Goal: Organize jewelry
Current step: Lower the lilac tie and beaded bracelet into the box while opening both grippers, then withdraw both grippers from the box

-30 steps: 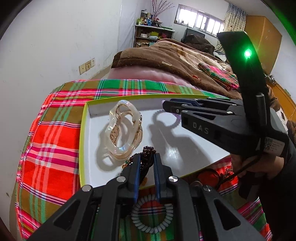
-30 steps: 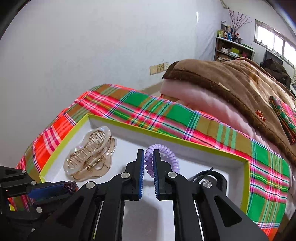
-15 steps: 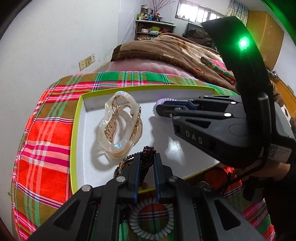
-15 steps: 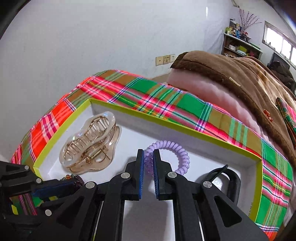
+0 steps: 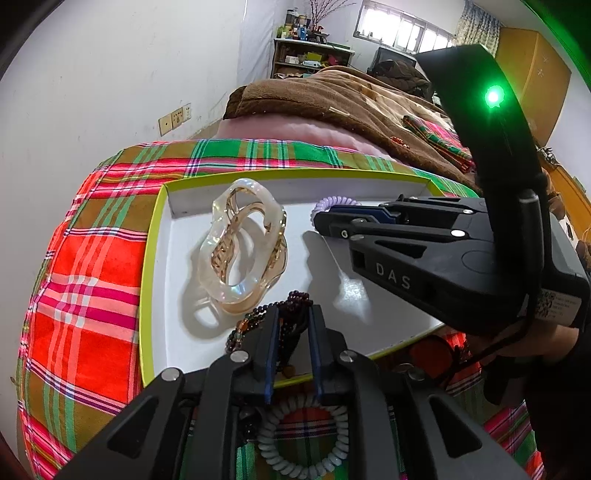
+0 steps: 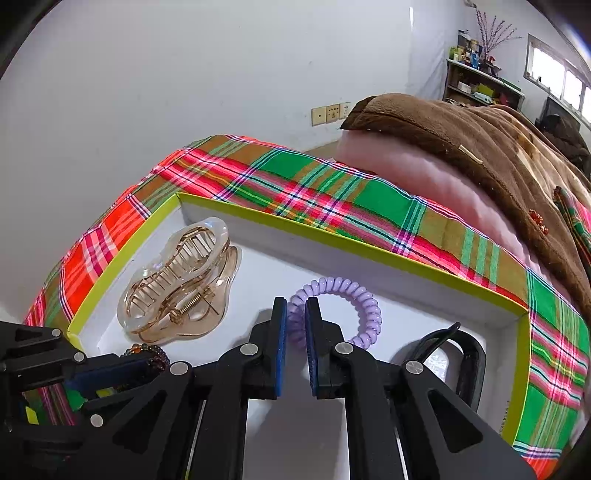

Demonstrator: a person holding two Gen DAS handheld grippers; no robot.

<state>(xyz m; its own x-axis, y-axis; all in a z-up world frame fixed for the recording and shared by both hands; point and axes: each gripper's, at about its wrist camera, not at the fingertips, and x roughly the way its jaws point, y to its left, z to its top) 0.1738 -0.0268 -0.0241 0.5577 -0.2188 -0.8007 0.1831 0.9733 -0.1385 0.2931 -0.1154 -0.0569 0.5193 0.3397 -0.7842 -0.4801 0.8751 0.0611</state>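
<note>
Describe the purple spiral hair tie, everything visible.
The purple spiral hair tie is a pale lilac coil of glossy plastic, forming a closed ring. It sits inside the white tray with the yellow-green rim, near the far wall, right of the clear claw clip. The right hand-held gripper is shut on its near-left section; the rest looks to rest on the tray floor. In the left wrist view only a small arc shows.

Far part of lilac coil tie (image 5: 334, 202) behind right gripper (image 5: 325, 221); shelf items (image 5: 306, 33) too small.
</note>
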